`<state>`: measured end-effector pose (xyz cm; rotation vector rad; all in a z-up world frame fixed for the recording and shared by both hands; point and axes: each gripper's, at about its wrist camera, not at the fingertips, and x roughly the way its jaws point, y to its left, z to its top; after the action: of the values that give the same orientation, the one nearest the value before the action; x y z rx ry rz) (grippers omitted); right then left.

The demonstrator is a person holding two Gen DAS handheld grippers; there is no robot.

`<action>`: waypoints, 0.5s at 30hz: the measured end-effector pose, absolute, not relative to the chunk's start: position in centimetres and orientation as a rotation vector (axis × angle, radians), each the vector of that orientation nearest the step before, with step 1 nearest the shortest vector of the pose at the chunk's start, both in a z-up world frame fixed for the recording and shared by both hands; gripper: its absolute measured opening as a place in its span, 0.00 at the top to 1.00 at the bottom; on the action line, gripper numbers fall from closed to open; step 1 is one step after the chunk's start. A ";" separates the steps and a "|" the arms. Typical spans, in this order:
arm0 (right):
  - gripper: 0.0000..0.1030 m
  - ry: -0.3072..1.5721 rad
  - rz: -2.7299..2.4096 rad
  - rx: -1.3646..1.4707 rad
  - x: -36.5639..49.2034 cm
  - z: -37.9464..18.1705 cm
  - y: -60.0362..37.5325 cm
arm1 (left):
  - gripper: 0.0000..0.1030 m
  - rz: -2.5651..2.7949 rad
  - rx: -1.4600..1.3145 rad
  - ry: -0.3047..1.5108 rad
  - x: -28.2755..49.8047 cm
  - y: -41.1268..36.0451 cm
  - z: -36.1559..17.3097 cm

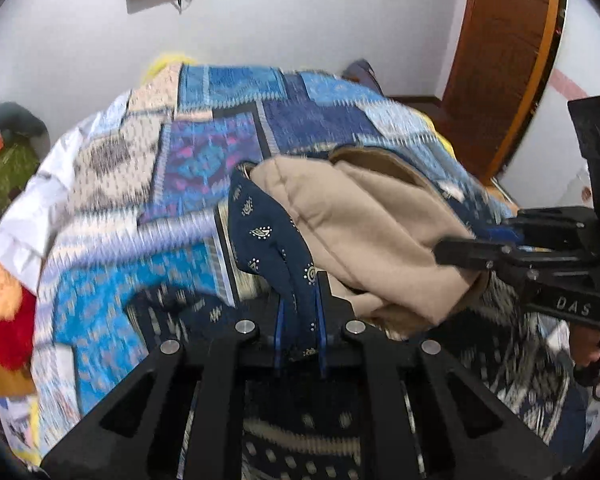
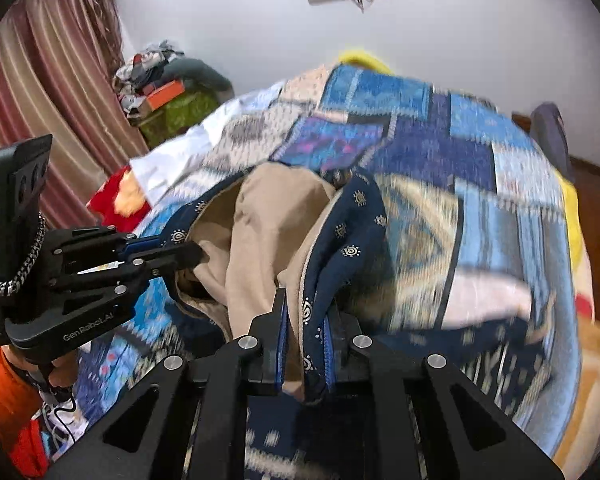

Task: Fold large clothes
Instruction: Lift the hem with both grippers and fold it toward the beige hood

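A large navy garment point(image 1: 360, 220) with small pale prints and a beige inside hangs bunched between my two grippers, lifted off the bed. My left gripper point(image 1: 300, 312) is shut on a navy fold of it at the bottom of the left wrist view. It also shows at the left of the right wrist view point(image 2: 192, 254), pinching the garment's edge. My right gripper point(image 2: 306, 332) is shut on another navy and beige fold point(image 2: 260, 232). From the left wrist view the right gripper point(image 1: 444, 252) comes in from the right, pressed into the beige cloth.
A blue patchwork blanket point(image 1: 204, 152) covers the bed under the garment. A red cloth point(image 1: 4, 312) lies at the bed's left edge. A brown door point(image 1: 500, 60), a striped curtain point(image 2: 40, 80) and a pile of clothes point(image 2: 168, 88) stand around. An orange sleeve point(image 2: 4, 392) holds the left gripper.
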<state>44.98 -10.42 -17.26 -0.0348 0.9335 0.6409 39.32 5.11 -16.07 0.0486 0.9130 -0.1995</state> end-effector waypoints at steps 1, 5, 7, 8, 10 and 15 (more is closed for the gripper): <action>0.88 0.939 0.633 -0.040 44.3 -17.6 -10.5 | 0.88 -0.204 0.041 0.933 38.7 5.1 -16.8; 0.88 0.989 0.559 -0.096 41.5 -20.0 -11.2 | 0.88 -0.201 0.022 1.025 37.1 5.3 -20.5; 0.88 1.012 0.515 -0.153 40.8 -21.2 -11.2 | 0.88 -0.183 0.036 1.060 36.7 5.3 -22.2; 0.88 1.026 0.493 -0.197 40.7 -21.8 -11.1 | 0.87 -0.172 0.043 1.080 36.6 5.3 -23.1; 0.87 1.053 0.449 -0.278 40.1 -23.2 -11.1 | 0.87 -0.163 0.030 1.129 36.5 5.6 -25.1; 0.68 1.031 0.411 -0.319 39.3 -23.4 -12.3 | 0.81 -0.148 -0.014 1.123 35.9 6.5 -26.4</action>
<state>39.26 -12.29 -23.44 -0.3190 1.0312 0.4113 35.91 6.45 -26.37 -0.0141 1.1232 -0.1478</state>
